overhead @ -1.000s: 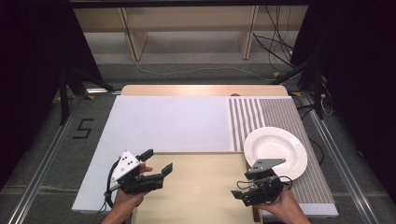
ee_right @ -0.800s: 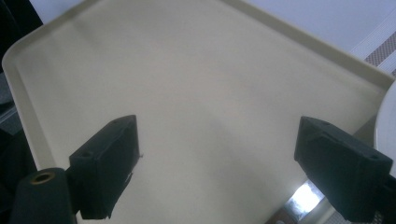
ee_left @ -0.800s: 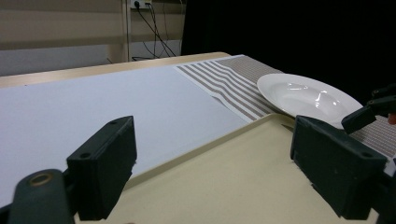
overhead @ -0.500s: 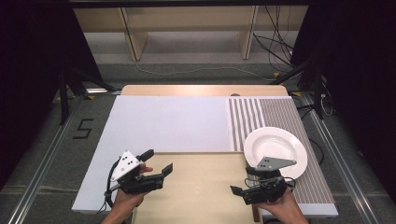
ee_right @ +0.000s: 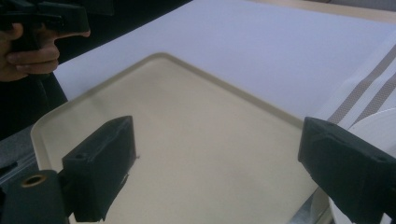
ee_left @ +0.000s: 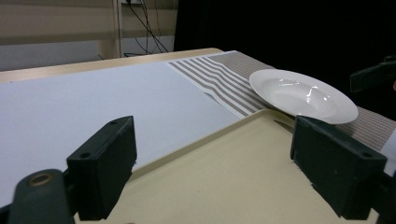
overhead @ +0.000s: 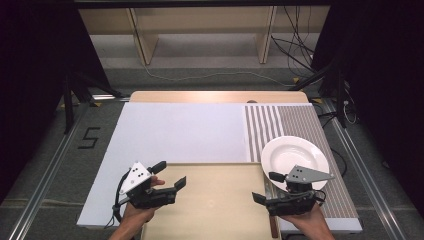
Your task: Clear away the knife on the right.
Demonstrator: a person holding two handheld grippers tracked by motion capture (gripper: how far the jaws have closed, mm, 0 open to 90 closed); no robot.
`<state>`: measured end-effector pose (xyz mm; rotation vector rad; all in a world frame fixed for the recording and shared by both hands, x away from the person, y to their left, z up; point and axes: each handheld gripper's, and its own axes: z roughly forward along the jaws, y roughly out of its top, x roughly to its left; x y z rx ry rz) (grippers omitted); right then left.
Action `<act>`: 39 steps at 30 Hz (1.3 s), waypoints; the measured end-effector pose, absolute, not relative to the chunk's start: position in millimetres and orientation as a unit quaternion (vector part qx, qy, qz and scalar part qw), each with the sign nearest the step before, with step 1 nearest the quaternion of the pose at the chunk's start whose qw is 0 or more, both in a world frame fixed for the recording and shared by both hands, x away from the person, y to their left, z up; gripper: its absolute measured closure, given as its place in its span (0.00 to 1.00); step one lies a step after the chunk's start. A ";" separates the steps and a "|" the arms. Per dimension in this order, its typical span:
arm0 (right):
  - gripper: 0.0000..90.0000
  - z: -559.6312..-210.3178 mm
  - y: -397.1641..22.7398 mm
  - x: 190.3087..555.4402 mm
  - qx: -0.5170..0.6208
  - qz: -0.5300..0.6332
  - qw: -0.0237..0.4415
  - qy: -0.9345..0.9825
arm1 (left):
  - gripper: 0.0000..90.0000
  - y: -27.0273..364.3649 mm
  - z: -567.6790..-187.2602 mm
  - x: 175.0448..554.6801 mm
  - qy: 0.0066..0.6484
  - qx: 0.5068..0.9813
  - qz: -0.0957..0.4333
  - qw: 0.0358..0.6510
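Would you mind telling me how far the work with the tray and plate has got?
Done: the beige tray lies flat, the white plate beside it on the striped mat. In hand: nothing; left tongs and right tongs hover open, jaws empty. Left: the plate is not yet on the tray.

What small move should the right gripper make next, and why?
Probably swing toward the white plate: the right gripper hangs open and empty beside it, over the beige tray, whose surface is bare. The plate's near rim looks like the closest thing to grasp.
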<state>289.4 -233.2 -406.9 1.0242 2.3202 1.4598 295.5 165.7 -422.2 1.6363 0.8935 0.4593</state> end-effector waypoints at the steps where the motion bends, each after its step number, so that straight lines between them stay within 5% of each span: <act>1: 0.14 -406.3 -234.4 288.8 0.347 0.500 0.111 0.785 | 0.16 165.6 -422.2 295.5 0.381 0.698 0.196 0.574; 39: 0.15 -403.6 -262.3 270.4 0.356 0.549 0.150 0.742 | 0.16 165.0 -420.6 290.7 0.376 0.696 0.191 0.581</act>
